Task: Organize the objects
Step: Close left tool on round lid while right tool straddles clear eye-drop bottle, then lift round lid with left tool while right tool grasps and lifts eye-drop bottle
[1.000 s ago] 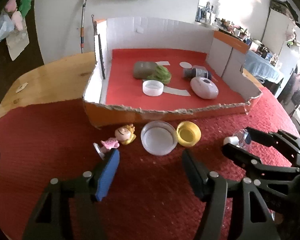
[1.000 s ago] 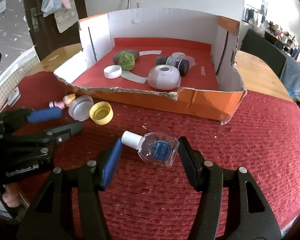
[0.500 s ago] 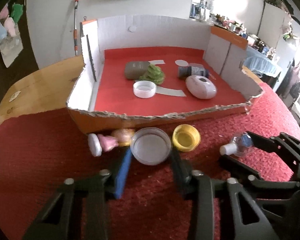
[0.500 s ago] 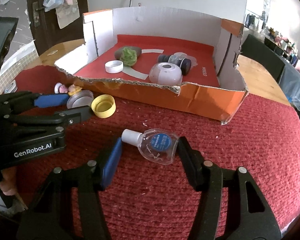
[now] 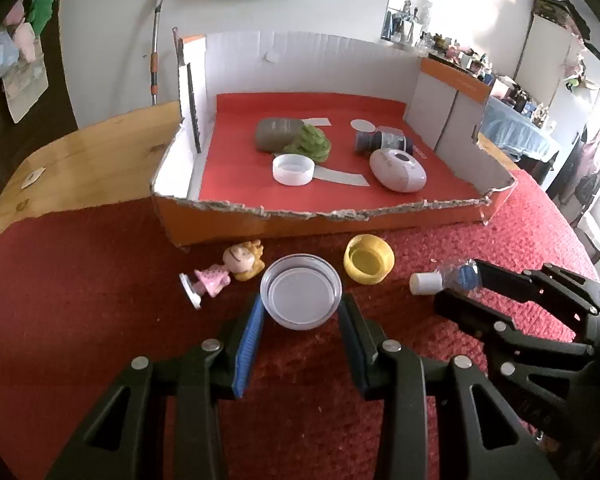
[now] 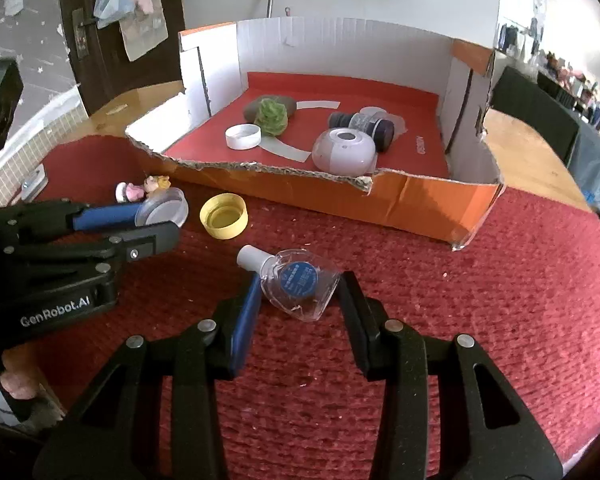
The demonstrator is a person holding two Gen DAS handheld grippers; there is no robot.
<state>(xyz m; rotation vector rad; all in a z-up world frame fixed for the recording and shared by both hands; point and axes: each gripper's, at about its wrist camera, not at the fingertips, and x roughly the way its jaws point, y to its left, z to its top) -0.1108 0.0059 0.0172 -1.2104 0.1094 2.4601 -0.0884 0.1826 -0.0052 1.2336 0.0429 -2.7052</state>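
A clear round lid [image 5: 300, 294] lies on the red cloth in front of the cardboard box [image 5: 340, 224]. My left gripper [image 5: 301, 309] is shut on it, one pad against each side of its rim. The right wrist view shows the same grip from the side, with the left gripper [image 6: 160, 224] on the lid [image 6: 166, 210]. A small clear bottle [image 6: 300, 280] with a white cap and blue label lies between the pads of my right gripper [image 6: 300, 294]. Its jaws are closing, and both pads touch the bottle. The left wrist view has the right gripper [image 5: 458, 286] at the right.
A yellow cap [image 5: 369, 264] and a small doll figure [image 5: 228, 272] lie on the cloth beside the lid. Inside the box are a white cap [image 5: 293, 169], a grey lump [image 5: 278, 134], a green lump [image 5: 312, 142], a white oval device [image 5: 398, 170] and a dark jar [image 5: 380, 142]. Bare wooden tabletop [image 5: 92, 152] flanks the box.
My left gripper moved forward to the clear lid and closed from wide open onto its rim. My right gripper's jaws narrowed onto the bottle, which stayed between them.
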